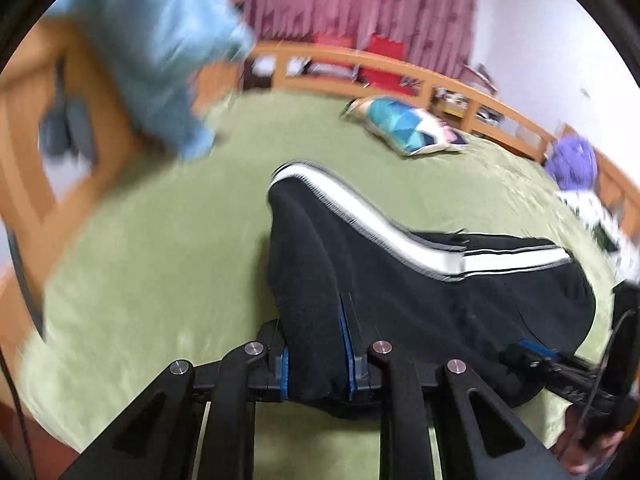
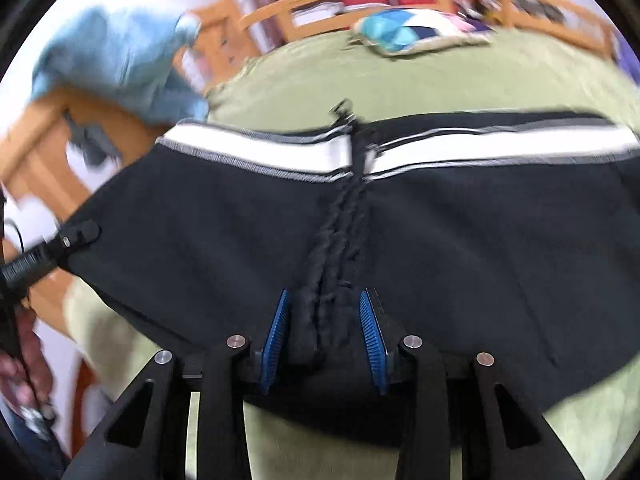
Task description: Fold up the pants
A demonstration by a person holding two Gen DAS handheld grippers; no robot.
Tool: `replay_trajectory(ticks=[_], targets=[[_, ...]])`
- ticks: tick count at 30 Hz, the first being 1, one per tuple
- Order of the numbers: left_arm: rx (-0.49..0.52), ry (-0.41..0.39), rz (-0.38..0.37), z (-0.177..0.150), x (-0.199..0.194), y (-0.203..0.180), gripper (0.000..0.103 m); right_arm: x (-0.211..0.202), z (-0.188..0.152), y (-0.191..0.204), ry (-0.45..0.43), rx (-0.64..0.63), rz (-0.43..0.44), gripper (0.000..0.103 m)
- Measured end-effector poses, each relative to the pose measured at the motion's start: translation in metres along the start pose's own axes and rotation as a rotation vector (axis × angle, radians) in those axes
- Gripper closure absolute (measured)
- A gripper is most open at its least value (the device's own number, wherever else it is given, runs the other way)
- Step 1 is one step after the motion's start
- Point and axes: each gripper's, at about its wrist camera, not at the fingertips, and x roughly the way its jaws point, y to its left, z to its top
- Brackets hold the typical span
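Black pants (image 2: 440,240) with white stripe lying bunched over green bed (image 1: 140,280), left hand-held gripper (image 1: 316,360) pinching a fabric fold, right hand-held gripper (image 2: 324,340) clamping the bunched seam, patterned pillow (image 1: 408,128) resting beyond.

Left claw (image 1: 316,354): blue pads clamped on bunched black cloth. Right claw (image 2: 324,332): pads pinching gathered black fabric fold. Both claws level, side by side, pointing forward; person's hand (image 1: 588,446) behind right claw.

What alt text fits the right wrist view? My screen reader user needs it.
The right gripper pinches bunched black pants with a white stripe, lifted over a green bedspread. The left gripper holds the fabric's left edge; a patterned pillow lies behind.
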Motion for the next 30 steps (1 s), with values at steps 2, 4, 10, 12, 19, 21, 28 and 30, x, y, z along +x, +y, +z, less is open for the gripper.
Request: replay_trajectory(ticks=[2,4,10,12,19,21,28,30], targets=[[0.047,-0.033,-0.012,0.014,-0.013,-0.030,0.085,-0.022,-0.002,-0.017,-0.029,0.002,-0.027,0.067],[0.083,-0.051,-0.023,0.027,-0.021,-0.056,0.085,-0.049,-0.004,-0.037,-0.071,0.010,-0.101,0.066],[0.212,-0.088,-0.070,0.051,-0.041,-0.146,0.087,-0.108,-0.018,-0.118,-0.147,0.152,-0.165,0.064],[0.264,-0.094,-0.087,0.054,-0.043,-0.179,0.087,-0.117,-0.021,-0.140,-0.153,0.185,-0.187,0.064],[0.390,-0.014,-0.134,0.036,-0.016,-0.279,0.087,-0.138,-0.038,-0.188,-0.153,0.262,-0.203,0.064],[0.402,0.039,-0.175,0.024,-0.001,-0.297,0.084,-0.143,-0.044,-0.198,-0.147,0.281,-0.194,0.063],[0.430,0.104,-0.285,-0.009,0.008,-0.317,0.079,-0.138,-0.051,-0.210,-0.128,0.289,-0.177,0.059],[0.429,0.089,-0.273,-0.009,0.004,-0.312,0.070,-0.135,-0.047,-0.207,-0.135,0.279,-0.160,0.059]])
